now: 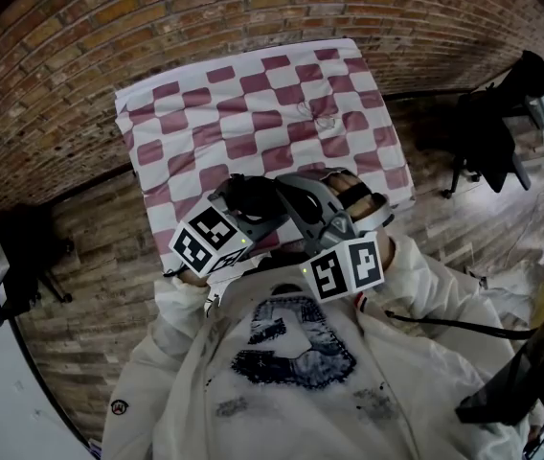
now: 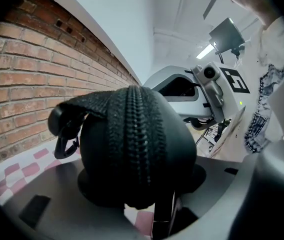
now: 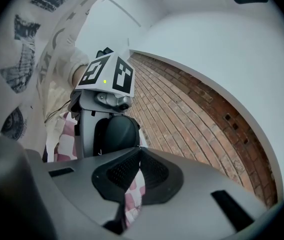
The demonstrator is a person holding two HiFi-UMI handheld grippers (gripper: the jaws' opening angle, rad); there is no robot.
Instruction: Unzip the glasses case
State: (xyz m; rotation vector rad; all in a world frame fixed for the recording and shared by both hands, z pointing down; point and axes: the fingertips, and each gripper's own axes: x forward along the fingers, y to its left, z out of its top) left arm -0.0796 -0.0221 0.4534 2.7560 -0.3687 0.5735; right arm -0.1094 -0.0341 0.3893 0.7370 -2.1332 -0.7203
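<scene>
**Glasses case: in hand, zip not started**

My left fingers [image 2: 42, 194] are clamped on the case [image 2: 132, 144], one on each side of it, with the end of the case pointing back at that gripper's camera. The zip [image 2: 131, 129] runs straight over the top of it, and every tooth I can see there is meshed shut. I can't spot the slider or pull in any view, so it's probably round the far side or underneath. A strap with a little clip [image 2: 64, 134] hangs off one side of the case.

My right fingers [image 3: 119, 171] are pressed tight together, and as far as I can see there's nothing between them. They sit a bit short of the case and point at it, not touching.

Further out, both grippers are up close to my chest over the near edge of the table [image 1: 215, 113], which has a checked cloth on it. So the case is in the air, not resting on anything.

Progress-wise, I'd say barely begun. The pickup and the steadying grip are done, and that's it. I've got to find the pull, open the right fingers, pinch it, and drag it round the case while the left keeps it from twisting.
</scene>
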